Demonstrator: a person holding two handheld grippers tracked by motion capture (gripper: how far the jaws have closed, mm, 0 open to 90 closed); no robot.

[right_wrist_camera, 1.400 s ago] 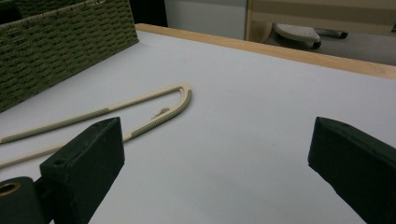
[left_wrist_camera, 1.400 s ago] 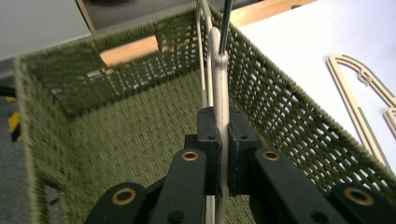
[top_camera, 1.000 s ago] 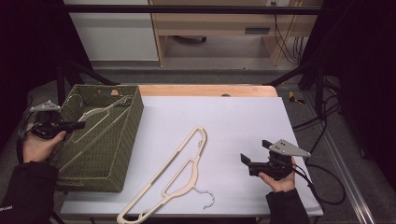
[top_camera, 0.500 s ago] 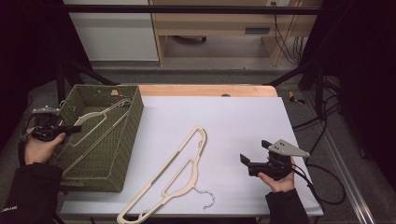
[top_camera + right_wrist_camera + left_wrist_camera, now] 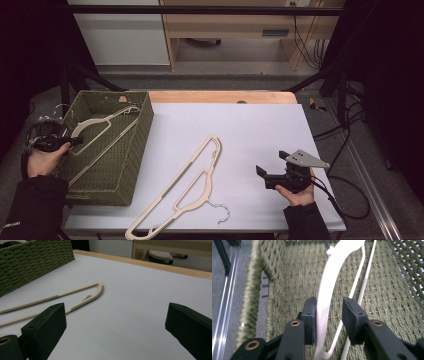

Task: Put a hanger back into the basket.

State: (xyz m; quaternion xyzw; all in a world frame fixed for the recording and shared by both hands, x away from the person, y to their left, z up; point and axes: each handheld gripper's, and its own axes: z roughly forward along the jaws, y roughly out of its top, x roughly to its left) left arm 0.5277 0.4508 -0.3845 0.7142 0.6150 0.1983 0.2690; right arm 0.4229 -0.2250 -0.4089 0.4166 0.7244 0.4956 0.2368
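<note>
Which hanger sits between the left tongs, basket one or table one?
The white hanger in the green basket; its strap runs between the left tongs, whose jaws stand apart. The beige hanger lies flat on the table, untouched.

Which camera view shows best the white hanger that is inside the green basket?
The high view: the white hanger lies whole across the basket, one end at the left gripper. The left gripper view gives just a close strip of it between the open jaws. The right gripper view shows the basket's outer wall instead.
</note>
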